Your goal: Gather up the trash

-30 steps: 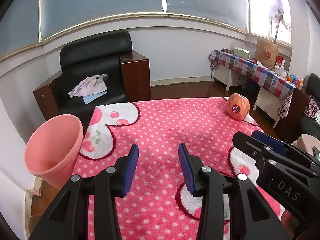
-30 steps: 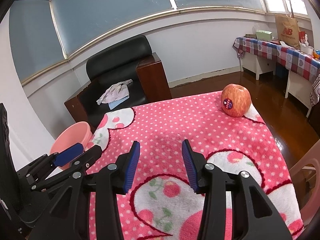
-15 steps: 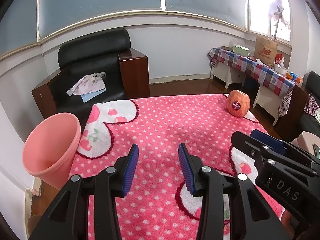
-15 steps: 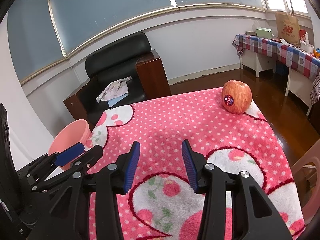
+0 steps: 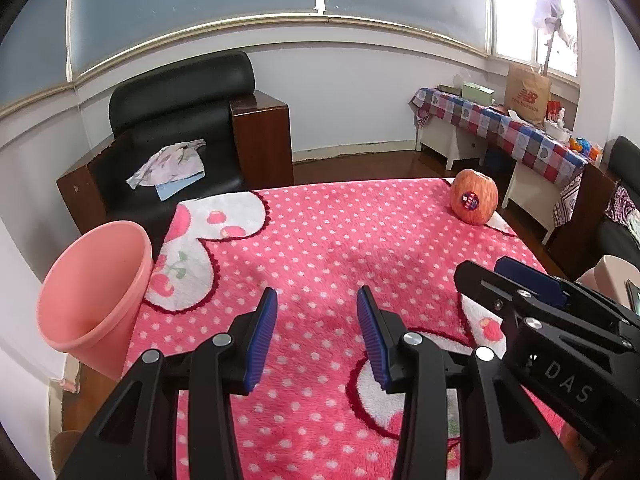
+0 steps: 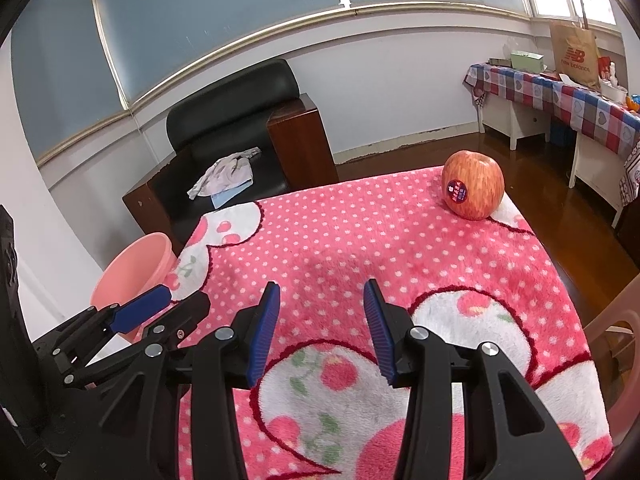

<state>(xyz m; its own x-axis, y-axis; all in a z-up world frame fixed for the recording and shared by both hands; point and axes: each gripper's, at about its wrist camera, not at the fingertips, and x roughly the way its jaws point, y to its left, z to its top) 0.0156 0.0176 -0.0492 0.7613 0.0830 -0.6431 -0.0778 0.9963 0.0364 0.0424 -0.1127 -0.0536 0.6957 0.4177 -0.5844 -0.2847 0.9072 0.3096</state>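
Both claws, left gripper (image 5: 316, 320) and right gripper (image 6: 320, 316), hover spread and empty. Only an apple (image 6: 472, 190) sits on the blanket (image 6: 340, 240); pink bin (image 5: 96, 288) waits beside it, contents hidden, no trash visible.

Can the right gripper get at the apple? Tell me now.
Probably yes. The right gripper is open, and only bare pink blanket lies between it and the apple at the far right corner; nothing blocks it.

a black armchair (image 5: 176, 128) stands against the white wall (image 5: 352, 92) under frosted windows (image 5: 200, 4); right of it, dark wood floor (image 6: 404, 160) and a checked-cloth side table (image 5: 496, 124).
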